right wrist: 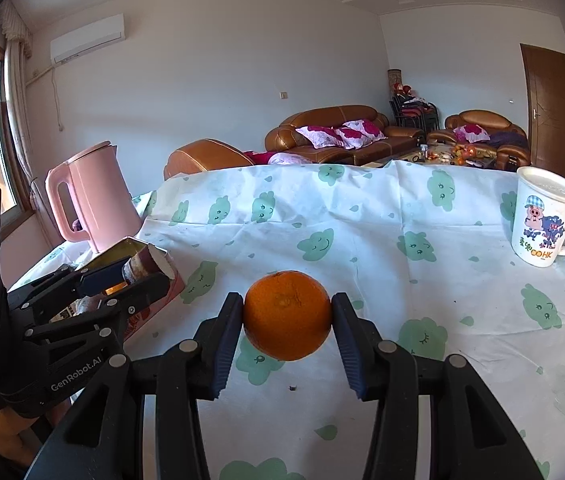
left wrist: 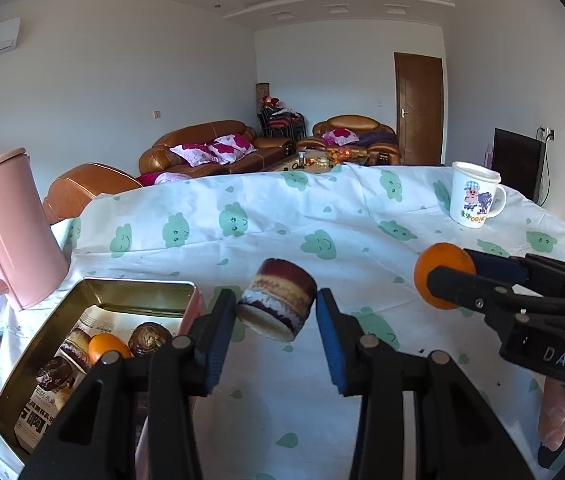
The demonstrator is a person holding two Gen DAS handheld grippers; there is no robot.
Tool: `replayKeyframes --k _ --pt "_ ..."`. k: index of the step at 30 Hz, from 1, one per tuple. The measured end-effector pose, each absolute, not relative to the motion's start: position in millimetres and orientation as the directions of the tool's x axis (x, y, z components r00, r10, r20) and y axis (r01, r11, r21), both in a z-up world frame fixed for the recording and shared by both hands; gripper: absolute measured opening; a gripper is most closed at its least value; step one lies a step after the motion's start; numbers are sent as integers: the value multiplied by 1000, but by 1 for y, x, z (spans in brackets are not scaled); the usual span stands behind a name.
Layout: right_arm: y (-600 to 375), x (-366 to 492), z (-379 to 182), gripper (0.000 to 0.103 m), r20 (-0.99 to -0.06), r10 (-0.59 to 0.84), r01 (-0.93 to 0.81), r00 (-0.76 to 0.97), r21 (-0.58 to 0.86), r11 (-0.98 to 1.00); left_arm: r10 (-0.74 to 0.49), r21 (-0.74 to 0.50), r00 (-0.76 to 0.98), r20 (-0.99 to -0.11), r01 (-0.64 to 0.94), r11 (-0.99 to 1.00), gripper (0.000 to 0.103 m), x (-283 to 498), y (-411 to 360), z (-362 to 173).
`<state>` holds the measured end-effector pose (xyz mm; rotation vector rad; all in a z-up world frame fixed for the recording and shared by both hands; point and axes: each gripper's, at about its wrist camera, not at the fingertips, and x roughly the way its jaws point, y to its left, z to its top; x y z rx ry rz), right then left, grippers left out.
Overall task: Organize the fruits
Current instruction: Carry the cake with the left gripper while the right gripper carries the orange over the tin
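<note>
**Two hand-held grippers, each holding an item above the surface**

The left hand-held gripper (left wrist: pixel 276 312) clamps a layered cake roll (left wrist: pixel 278 300); an open tin (left wrist: pixel 138 292) sits just left of it. The right hand-held gripper (right wrist: pixel 287 316) squeezes an orange (right wrist: pixel 287 315). Bare tablecloth (right wrist: pixel 382 248) stretches ahead to the surface's far edge, a mug (right wrist: pixel 542 216) far right.

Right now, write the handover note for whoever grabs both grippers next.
Left gripper: holds a layered cake piece, tilted, above the tablecloth, just right of the tin box.
Right gripper: shut on an orange, lifted over the middle of the cloth.
Tin box: sits beside the pink kettle and already holds another orange, cake pieces and dark round pastries.
Cartoon mug: stands at the far right, untouched.
Done: some items are in the box.
Left: both held items are not yet set down; no loose fruit shows on the cloth.
</note>
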<state>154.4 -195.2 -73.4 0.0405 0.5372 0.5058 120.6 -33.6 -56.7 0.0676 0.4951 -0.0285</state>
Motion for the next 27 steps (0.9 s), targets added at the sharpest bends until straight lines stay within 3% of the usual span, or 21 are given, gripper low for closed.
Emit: replayKeyframes --k 27 --pt "-194 125 -61 48 -350 461 -467 815 74 881 -3 29 933 -361 14 999 43 96 -27 -49"
